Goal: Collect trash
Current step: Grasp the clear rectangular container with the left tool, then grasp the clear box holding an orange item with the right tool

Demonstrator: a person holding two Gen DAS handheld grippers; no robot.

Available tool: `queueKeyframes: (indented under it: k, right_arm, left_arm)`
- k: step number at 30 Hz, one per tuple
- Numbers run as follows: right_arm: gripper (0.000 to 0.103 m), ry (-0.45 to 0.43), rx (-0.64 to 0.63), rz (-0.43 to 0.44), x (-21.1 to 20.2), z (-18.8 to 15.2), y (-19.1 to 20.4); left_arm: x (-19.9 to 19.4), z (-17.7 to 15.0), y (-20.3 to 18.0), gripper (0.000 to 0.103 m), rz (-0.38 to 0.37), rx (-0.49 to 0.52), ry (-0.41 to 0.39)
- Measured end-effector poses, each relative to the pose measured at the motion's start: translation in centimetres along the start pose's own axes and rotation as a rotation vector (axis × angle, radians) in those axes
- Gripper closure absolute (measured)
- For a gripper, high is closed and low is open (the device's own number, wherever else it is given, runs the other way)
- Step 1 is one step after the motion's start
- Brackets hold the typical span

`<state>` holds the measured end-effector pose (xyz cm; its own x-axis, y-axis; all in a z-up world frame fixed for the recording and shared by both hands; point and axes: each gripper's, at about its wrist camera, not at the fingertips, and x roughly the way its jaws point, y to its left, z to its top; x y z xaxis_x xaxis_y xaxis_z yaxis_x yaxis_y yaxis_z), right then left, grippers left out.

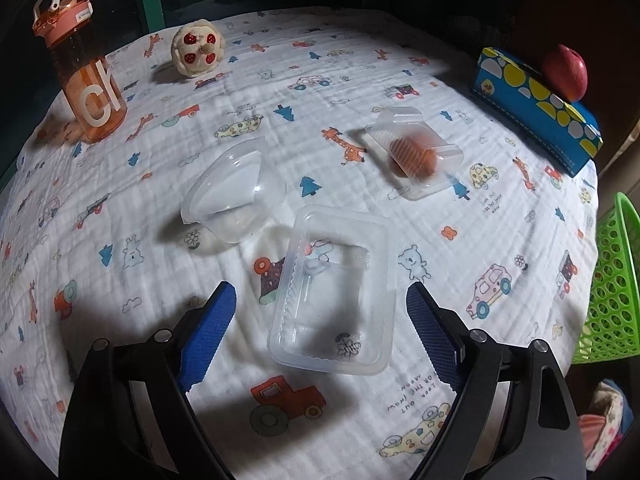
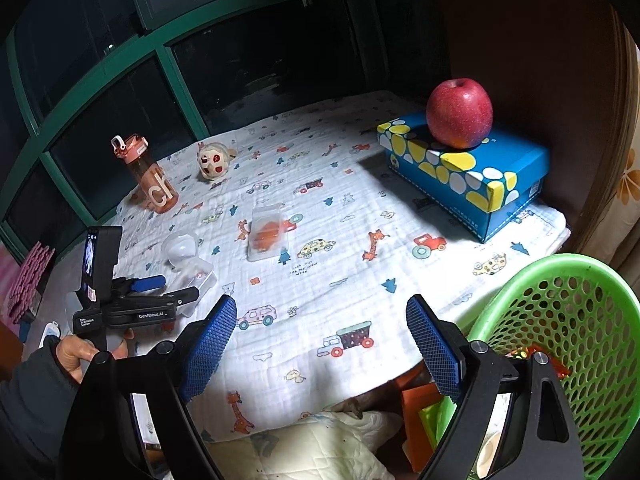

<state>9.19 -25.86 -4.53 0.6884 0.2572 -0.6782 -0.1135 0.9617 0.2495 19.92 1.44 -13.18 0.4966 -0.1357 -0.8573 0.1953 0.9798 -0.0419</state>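
In the left wrist view my left gripper [image 1: 320, 308] is open, its blue pads either side of an empty clear rectangular tray [image 1: 332, 292] on the printed cloth. Beyond it lie a clear plastic bowl [image 1: 236, 196] on its side and a clear clamshell holding an orange pastry [image 1: 416, 152]. In the right wrist view my right gripper [image 2: 320, 328] is open and empty over the table's near edge, with the green mesh basket [image 2: 568, 344] just to its right. The left gripper [image 2: 160, 292] shows there at the left, over the clear tray [image 2: 196, 276]. The clamshell [image 2: 268, 232] lies mid-table.
An orange water bottle [image 1: 86, 72] and a plush toy [image 1: 198, 48] stand at the far left. A blue spotted box [image 1: 536, 104] with a red apple [image 1: 564, 72] on it sits at the far right. The green basket [image 1: 612, 292] hangs off the right table edge.
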Motion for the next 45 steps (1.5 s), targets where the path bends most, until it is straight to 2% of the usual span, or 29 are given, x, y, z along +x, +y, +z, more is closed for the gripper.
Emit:
queueKeyframes:
  k: [3,6,8,16,28,45]
  right_arm:
    - [0.019,0.01,-0.005,0.002,0.7,0.1,0.4]
    - [0.019,0.018,-0.009,0.004,1.3,0.2,0.6]
    - [0.019,0.021,-0.011,0.005,1.6,0.3,0.8]
    - [0.019,0.033,-0.032,0.013,3.5,1.2,2.0]
    - [0.02,0.08,-0.095,0.045,9.8,3.2,5.3]
    - [0.029,0.157,-0.132,0.021,19.3,5.6,8.1]
  left_arm:
    - [0.4,0.1,0.1,0.02,0.012,0.003,0.006]
    - [0.9,0.0,0.2,0.03,0.003,0.001,0.018]
    - [1.0,0.0,0.3,0.043,-0.009,0.0,0.021]
    - [-0.8,-0.7,0.7,0.044,-0.035,-0.021,-0.01]
    - [-5.9,-1.0,2.6,0.044,-0.049,-0.079,-0.101]
    - [-7.2,-1.2,4.4,0.044,-0.05,-0.114,-0.116]
